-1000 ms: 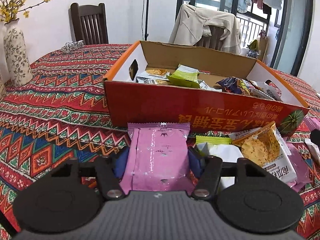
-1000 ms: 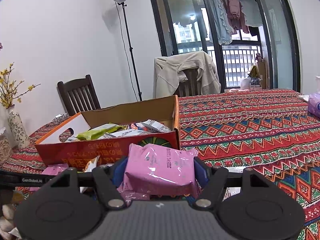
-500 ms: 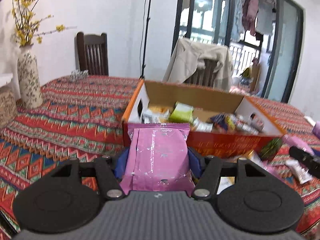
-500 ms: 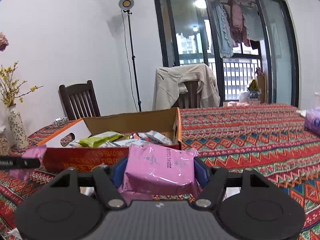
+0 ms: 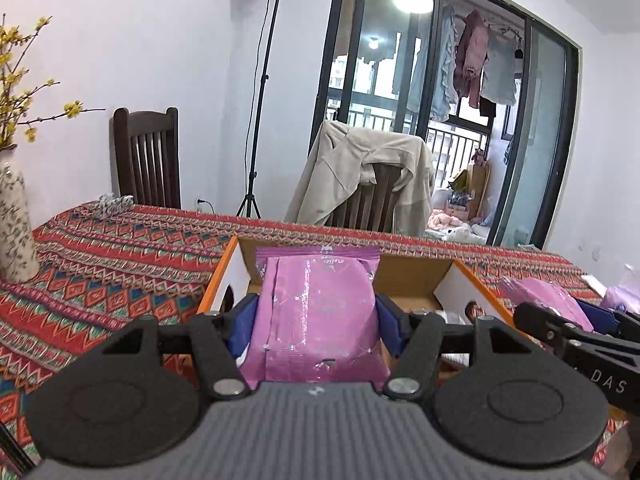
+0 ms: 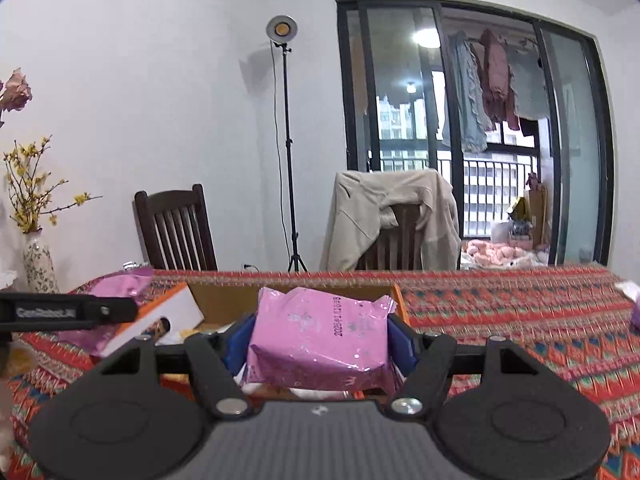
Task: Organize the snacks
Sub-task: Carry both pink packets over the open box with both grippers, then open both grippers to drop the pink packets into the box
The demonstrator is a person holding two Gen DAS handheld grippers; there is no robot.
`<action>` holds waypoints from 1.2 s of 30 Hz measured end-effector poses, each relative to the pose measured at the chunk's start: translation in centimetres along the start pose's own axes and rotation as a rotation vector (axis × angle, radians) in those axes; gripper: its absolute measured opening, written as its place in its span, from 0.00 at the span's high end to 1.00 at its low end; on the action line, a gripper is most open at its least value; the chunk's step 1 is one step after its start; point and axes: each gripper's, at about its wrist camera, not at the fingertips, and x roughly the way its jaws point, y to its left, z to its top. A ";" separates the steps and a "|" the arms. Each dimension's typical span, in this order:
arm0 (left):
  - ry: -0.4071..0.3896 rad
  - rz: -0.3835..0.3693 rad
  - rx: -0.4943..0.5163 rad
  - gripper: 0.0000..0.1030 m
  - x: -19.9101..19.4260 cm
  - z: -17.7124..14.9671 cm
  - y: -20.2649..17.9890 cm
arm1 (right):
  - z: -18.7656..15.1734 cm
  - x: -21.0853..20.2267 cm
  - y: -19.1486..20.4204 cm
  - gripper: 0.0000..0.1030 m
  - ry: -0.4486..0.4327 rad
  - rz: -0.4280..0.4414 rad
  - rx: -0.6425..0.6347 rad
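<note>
Above the cardboard box, the left gripper clamps a pink snack packet that hides most of the box's contents. Beside it, the right gripper grips a second pink packet, whose lower edge is cut off.

White walls, lamp stand, chair w/ jacket, balcony doors.
</note>
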 end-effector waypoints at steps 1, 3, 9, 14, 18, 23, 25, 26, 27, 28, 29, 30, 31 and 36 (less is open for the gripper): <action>-0.003 0.003 -0.004 0.39 0.5 0.3 -0.1 | 0.3 0.5 0.2 0.34 -0.004 0.002 -0.004; -0.011 0.016 -0.008 0.39 1.5 0.6 -0.2 | 0.8 1.7 0.7 0.34 -0.010 0.000 -0.009; -0.030 0.066 -0.020 0.39 4.5 1.2 0.2 | 1.5 5.7 1.5 0.34 -0.002 -0.020 -0.010; -0.038 0.078 -0.013 0.39 6.1 0.2 0.9 | 0.4 7.7 1.2 0.34 -0.006 -0.032 0.003; -0.025 0.070 0.008 0.39 6.9 -0.4 1.1 | -0.7 9.1 0.6 0.34 0.041 -0.026 0.011; -0.009 0.052 0.007 0.39 7.4 -1.2 1.4 | -1.3 9.4 0.3 0.33 0.061 -0.018 0.014; -0.012 0.046 -0.001 0.38 7.4 -1.4 1.6 | -1.3 9.4 0.1 0.31 0.065 -0.019 0.013; -0.018 0.048 -0.007 0.35 7.4 -1.4 1.7 | -1.3 9.5 0.1 0.28 0.070 -0.021 0.014; -0.027 0.053 -0.013 0.24 7.3 -1.4 1.7 | -1.4 9.5 0.0 0.28 0.073 -0.021 0.017; -0.037 0.061 -0.021 0.18 7.1 -1.5 1.9 | -1.4 9.4 -0.2 0.27 0.070 -0.022 0.024; -0.051 0.070 -0.027 0.10 6.8 -1.5 2.0 | -1.4 9.3 -0.4 0.22 0.068 -0.020 0.034; -0.067 0.076 -0.027 0.07 6.6 -1.5 2.0 | -1.3 9.1 -0.5 0.19 0.064 -0.017 0.045; -0.077 0.081 -0.025 0.03 6.5 -1.5 2.0 | -1.4 9.0 -0.8 0.11 0.060 -0.014 0.055; -0.100 0.098 -0.025 0.00 6.2 -1.7 1.8 | -1.4 8.8 -1.3 0.00 0.050 -0.017 0.078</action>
